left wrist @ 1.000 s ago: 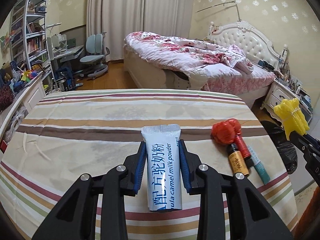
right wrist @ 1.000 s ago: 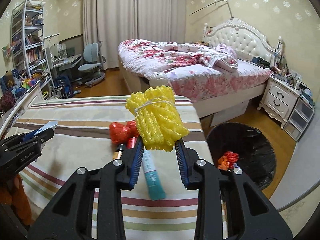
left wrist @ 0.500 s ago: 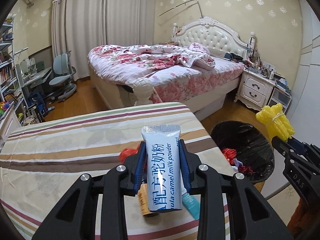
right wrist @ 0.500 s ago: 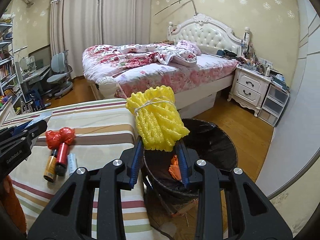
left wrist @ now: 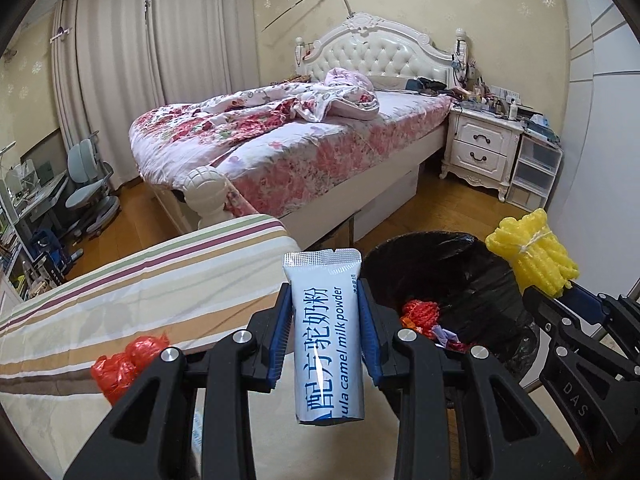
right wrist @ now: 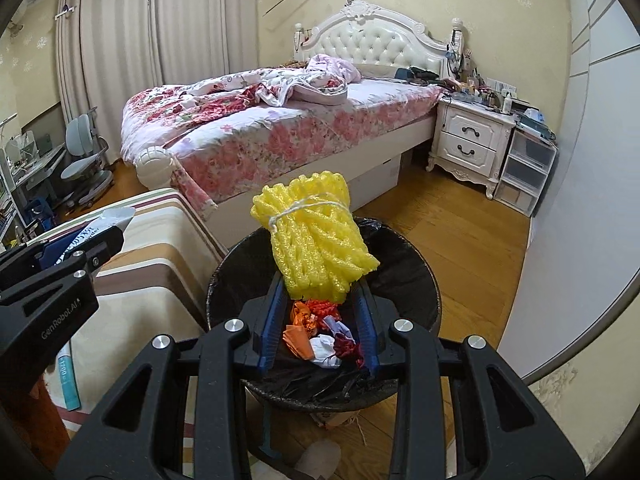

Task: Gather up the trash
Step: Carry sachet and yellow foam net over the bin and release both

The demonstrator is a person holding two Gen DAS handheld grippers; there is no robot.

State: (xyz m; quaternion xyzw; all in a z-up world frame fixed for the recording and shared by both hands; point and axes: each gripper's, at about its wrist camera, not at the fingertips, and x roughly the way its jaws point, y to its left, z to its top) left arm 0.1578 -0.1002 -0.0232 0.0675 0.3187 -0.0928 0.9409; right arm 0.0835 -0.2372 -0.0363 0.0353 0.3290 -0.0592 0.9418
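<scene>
**Trash Transfer: Both Grippers Loaded at the Bin**

**Handling properties.** The camel milk powder sachet [left wrist: 326, 332] is judged light and thin, with a smooth foil-like film that may slip; a hold across its flat width, as shown, looks suitable. The yellow foam net bundle [right wrist: 316, 240], tied with string, is judged very light, soft and compressible; it gives under pressure, so a hold across its lower body is adequate. Neither item appears fragile.

**Left gripper.** The left gripper [left wrist: 325, 336] has its jaws clenched on the sachet, one pad against each long edge. The sachet stands upright, its sealed top above the jaws and its lower end below them. It sits over the edge of the striped table [left wrist: 160, 280], just beside the trash bin [left wrist: 472, 276].

**Right gripper.** The right gripper [right wrist: 318, 320] has its jaws set fairly wide, pressed against the lower sides of the foam net bundle. The bundle is held directly above the bin opening [right wrist: 404, 276], which already contains crumpled red, orange and white scraps.

**Remaining items.** A red bundle [left wrist: 124, 364] and a teal tube [right wrist: 68, 380] lie on the table.
</scene>
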